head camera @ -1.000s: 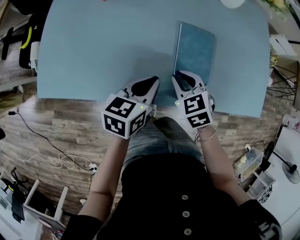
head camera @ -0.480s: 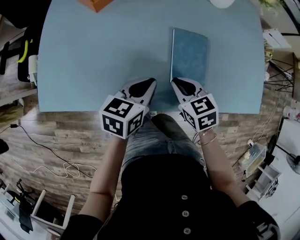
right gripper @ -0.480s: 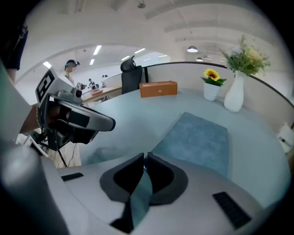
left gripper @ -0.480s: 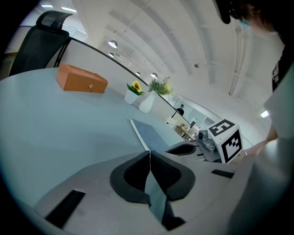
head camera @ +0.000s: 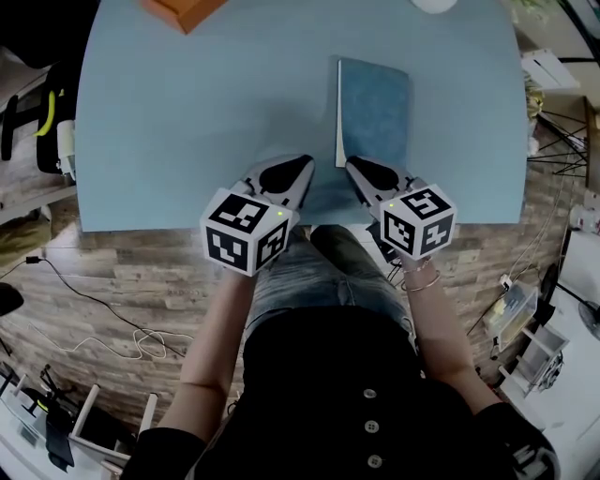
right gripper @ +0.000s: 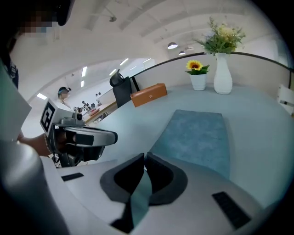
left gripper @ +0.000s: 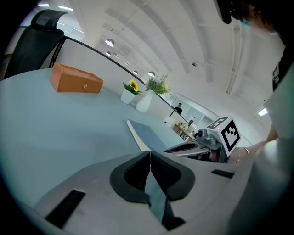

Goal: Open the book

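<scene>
Person's black buttoned top [head camera: 347, 394]: nearest, seated at the table's near edge.

Left gripper [head camera: 304, 162] [left gripper: 149, 154]: low over the near table edge, left of centre. Jaws together, pads meeting along a thin line, nothing between them.

Right gripper [head camera: 351, 161] [right gripper: 144, 157]: beside the left one, tips a short way apart from it. Jaws together, empty. Its tip is just beside the book's near left corner; contact cannot be told. Its body covers part of the book's near edge in the head view.

Table [head camera: 187, 112]: light blue top.

Book [head camera: 373, 112] [left gripper: 149, 134] [right gripper: 196, 137]: closed, flat on the table, right of centre, just beyond the right gripper. Blue mottled cover up. Long axis runs away from the person, tilted slightly. A pale edge [head camera: 337, 112] lies along its left long side, facing the left gripper.

Orange box [head camera: 183, 9] [left gripper: 76, 80] [right gripper: 148, 95]: far left of table, well apart from the book.

Sunflower pot [right gripper: 198, 80] [left gripper: 127, 95] and white vase [right gripper: 223, 73] [left gripper: 144, 102] with greenery: far edge, beyond the book.

Black chair [left gripper: 34, 41] [right gripper: 121, 89]: behind the table.
</scene>
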`<state>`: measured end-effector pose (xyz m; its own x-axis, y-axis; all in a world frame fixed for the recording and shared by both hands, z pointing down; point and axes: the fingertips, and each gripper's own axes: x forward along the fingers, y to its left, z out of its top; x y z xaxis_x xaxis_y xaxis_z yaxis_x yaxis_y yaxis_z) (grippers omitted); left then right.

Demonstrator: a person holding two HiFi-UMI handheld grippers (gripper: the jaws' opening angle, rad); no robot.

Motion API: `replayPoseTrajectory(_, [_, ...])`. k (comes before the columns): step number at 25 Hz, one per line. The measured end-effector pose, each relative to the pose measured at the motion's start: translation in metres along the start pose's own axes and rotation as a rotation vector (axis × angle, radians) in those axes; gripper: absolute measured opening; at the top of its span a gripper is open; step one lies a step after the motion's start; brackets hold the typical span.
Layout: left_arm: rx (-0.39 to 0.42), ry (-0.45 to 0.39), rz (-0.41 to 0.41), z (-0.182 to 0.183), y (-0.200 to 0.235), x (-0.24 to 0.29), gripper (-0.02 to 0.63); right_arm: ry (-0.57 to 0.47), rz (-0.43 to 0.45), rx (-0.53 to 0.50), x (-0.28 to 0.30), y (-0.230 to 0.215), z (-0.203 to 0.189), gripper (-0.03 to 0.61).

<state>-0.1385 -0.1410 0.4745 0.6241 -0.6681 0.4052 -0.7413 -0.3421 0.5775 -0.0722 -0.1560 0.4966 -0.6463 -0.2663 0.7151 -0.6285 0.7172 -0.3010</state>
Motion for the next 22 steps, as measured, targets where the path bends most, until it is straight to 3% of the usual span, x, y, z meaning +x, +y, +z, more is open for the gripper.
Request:
replayPoseTrajectory(13, [0.014, -0.007, 0.032, 0.002, -0.024, 0.008, 0.014, -0.074, 0.172, 0.103, -0.020, -0.001, 0.017, 0.021])
replayPoseTrajectory(22, [0.054, -0.023, 0.023, 0.018, -0.045, 0.022, 0.015, -0.157, 0.207, 0.110, -0.050, -0.006, 0.032, 0.020])
